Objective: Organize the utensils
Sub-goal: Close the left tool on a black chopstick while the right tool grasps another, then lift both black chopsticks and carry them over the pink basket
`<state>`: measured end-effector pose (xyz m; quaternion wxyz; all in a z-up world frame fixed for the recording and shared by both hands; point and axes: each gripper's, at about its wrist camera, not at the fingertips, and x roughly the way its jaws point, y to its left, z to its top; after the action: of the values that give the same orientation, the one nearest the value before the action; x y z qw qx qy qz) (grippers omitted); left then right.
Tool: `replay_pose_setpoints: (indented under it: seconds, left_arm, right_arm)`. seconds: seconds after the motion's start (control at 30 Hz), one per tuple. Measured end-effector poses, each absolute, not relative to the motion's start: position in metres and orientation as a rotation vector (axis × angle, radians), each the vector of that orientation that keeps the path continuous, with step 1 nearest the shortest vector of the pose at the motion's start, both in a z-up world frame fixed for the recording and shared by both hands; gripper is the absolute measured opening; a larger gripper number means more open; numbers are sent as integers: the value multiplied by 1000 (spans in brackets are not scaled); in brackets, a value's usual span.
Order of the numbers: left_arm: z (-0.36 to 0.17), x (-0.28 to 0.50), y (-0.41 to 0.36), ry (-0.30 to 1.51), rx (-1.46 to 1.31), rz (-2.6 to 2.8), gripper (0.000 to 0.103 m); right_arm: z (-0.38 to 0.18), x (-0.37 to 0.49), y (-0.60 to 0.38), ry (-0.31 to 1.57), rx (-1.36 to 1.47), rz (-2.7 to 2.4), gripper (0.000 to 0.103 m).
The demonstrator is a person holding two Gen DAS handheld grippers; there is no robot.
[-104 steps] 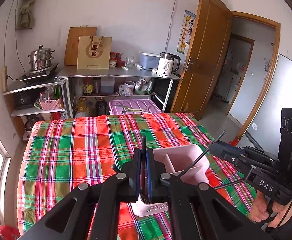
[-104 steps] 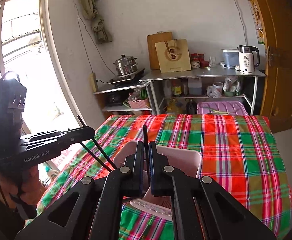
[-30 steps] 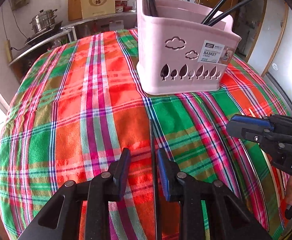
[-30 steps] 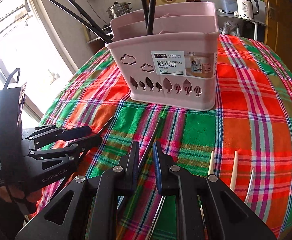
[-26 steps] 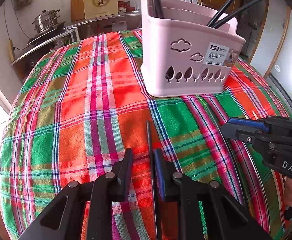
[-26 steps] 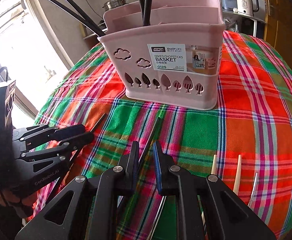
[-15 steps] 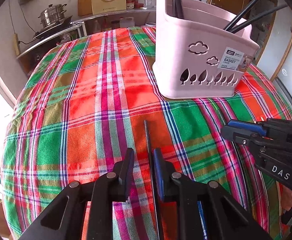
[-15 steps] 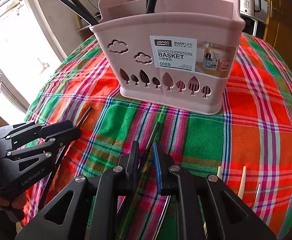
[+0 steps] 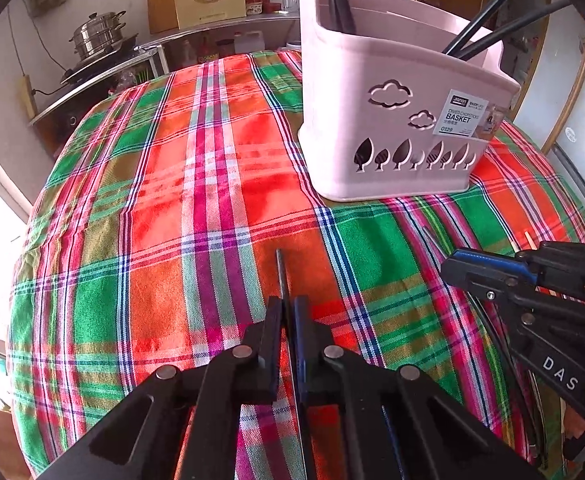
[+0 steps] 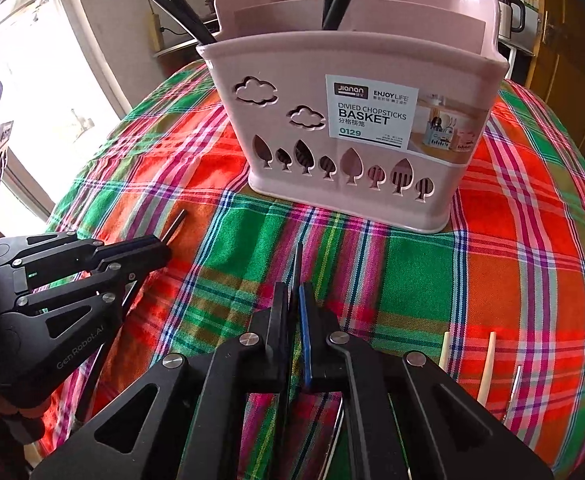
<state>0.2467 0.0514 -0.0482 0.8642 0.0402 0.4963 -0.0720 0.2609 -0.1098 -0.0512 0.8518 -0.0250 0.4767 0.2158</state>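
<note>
Pick-up step. The left gripper (image 9: 288,312) and right gripper (image 10: 295,300) have each just closed on a black chopstick (image 9: 279,268) lying on the tablecloth (image 9: 196,184). Next: lift both and drop them into the pink basket (image 10: 348,128) beyond, probably beside those already standing there.

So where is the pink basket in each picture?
Left wrist view: the basket stands upper right, on the checked cloth, beyond the left gripper.
Right wrist view: the basket stands top centre, straight ahead of the right gripper.
Shared landmark: the white label on its front, beside the cloud cut-outs.
</note>
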Motion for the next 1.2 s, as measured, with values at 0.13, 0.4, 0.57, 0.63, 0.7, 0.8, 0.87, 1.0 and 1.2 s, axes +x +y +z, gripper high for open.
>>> replay_pose_setpoints:
  seconds: [0.13, 0.4, 0.57, 0.63, 0.7, 0.8, 0.87, 1.0, 1.2]
  left_arm:
    - [-38, 241, 55, 1019, 51, -171, 5]
    - [18, 218, 59, 901, 24, -205, 4]
    - [64, 201, 63, 801, 0, -221, 4]
    - [81, 195, 63, 763, -5, -230, 4]
    - [96, 190, 63, 731, -7, -235, 4]
    - [113, 183, 64, 695, -8, -240, 4]
    - [120, 180, 65, 681, -11, -242, 4]
    - [125, 172, 65, 672, -15, -246, 4]
    - [124, 162, 67, 668, -16, -250, 4]
  right_arm:
    - [-39, 253, -112, 965, -42, 487, 5]
    - [13, 235, -123, 849, -15, 539, 4]
    - [56, 220, -133, 743, 6, 555, 4]
    - [72, 215, -135, 702, 11, 557, 4]
    - [86, 210, -135, 663, 15, 559, 4]
    - [102, 203, -136, 613, 17, 557, 4]
    - [109, 199, -139, 589, 22, 556, 4]
    - [113, 194, -142, 575, 18, 556, 4]
    - [109, 188, -144, 586, 5, 566, 4]
